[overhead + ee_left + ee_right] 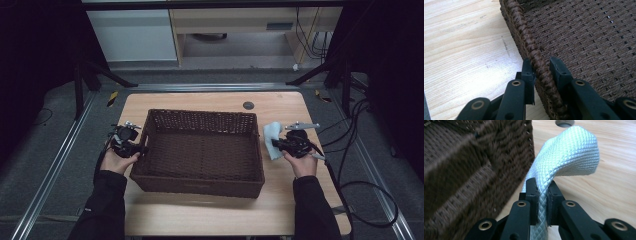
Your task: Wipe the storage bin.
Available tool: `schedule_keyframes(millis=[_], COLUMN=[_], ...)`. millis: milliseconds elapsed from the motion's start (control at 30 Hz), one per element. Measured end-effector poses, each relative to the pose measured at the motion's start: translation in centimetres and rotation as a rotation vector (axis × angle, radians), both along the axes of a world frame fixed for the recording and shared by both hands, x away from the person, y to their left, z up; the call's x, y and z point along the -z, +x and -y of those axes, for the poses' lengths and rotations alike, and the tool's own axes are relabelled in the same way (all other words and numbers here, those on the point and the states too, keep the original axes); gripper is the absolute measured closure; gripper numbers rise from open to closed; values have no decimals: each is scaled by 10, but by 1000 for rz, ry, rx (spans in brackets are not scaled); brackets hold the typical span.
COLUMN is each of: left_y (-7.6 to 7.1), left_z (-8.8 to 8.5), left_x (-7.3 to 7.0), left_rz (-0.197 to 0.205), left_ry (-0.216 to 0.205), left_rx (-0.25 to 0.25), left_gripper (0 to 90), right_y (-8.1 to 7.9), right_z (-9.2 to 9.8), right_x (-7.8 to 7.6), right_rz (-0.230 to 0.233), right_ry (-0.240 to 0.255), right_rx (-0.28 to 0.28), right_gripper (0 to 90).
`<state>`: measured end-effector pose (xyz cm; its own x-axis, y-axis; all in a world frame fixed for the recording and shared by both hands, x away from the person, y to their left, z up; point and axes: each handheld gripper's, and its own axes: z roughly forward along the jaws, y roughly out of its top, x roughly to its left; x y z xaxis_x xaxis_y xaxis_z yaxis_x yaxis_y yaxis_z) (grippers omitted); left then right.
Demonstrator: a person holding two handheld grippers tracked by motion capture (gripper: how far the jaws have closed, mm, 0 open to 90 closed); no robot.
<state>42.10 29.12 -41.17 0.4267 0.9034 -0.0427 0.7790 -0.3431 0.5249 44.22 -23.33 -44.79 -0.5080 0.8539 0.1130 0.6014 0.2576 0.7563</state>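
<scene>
Jaws first: the right gripper [541, 202] is clamped tight on a pale blue cloth [571, 152] with a quilted diamond texture. Both pads squeeze a folded strip of it, and the rest stands up past the tips and flops over to the right, off the wood. From the high view the cloth [273, 139] sits just beside the right end of the basket [200, 177], outside it, with the right gripper [280, 145] pointing in at it from the right.

Left gripper [541, 72] straddles the braided rim of the basket [534, 50], one jaw outside the wall and one inside. The jaws stand narrow around the rim; the outer one looks to be on it, but there's a sliver of gap at the inner one, so I can't tell if it's really pinching. From above, the left gripper [131, 145] is at the basket's left edge, near the front corner.

Basket itself is a dark brown woven rectangular thing, low walls, with bare weave across its floor.

It all sits on a light wood table [200, 215] with a round grey cable hole [248, 105] near the far edge. Around it there's grey carpet floor, black stand legs, metal rails down both sides, cables [360, 150] looping on the right, and light-coloured furniture at the back.
</scene>
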Motion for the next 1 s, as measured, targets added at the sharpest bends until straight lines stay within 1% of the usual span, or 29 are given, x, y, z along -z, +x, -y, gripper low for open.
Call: schedule_keyframes(millis=[67, 167, 200, 267, 333, 367, 467, 533, 600, 633, 700, 833, 933, 1000], left_y=[0, 0, 0, 1, 1, 1, 1, 1, 1, 1, 1, 1, 1, 1], left_z=[0, 0, 0, 1, 1, 1, 1, 1, 1, 1, 1, 1, 1, 1], left_x=[0, 0, 0, 0, 0, 0, 0, 0, 0, 0, 0, 0, 0, 0], left_rz=[-1, -2, -2, -2, -2, -2, -2, -3, -4, -4, -4, -3, -4, -3], left_ry=[4, 7, 8, 11, 14, 14, 15, 14, 13, 13, 13, 13, 12, 10], left_rx=[1, 3, 3, 4, 5, 4, 5, 5, 4, 4, 4, 3, 3, 1], left_gripper=[739, 739, 739, 739, 739, 738, 738, 738, 738, 738, 738, 738, 738, 739], right_y=[7, 16, 18, 22, 26, 28, 33, 34, 35, 34, 33, 29, 29, 28], right_z=[-4, -11, -14, -19, -24, -26, -31, -31, -29, -27, -26, -26, -24, -23], right_x=[1, 4, 5, 9, 14, 16, 26, 28, 25, 21, 13, -9, -20, -23], right_rz=[-3, 7, 4, 6, -1, -7, -35, -51, -47, -34, -3, 85, 120, 132], right_ry=[17, 16, 17, 4, -8, -19, -30, -16, 18, 41, 54, 74, 80, 71], right_rx=[-13, -27, -32, -49, -64, -73, -90, -97, -111, -116, -126, -143, -149, -159], right_gripper=[832, 833, 833, 833, 834, 834, 835, 836, 836, 837, 837, 838, 838, 838])
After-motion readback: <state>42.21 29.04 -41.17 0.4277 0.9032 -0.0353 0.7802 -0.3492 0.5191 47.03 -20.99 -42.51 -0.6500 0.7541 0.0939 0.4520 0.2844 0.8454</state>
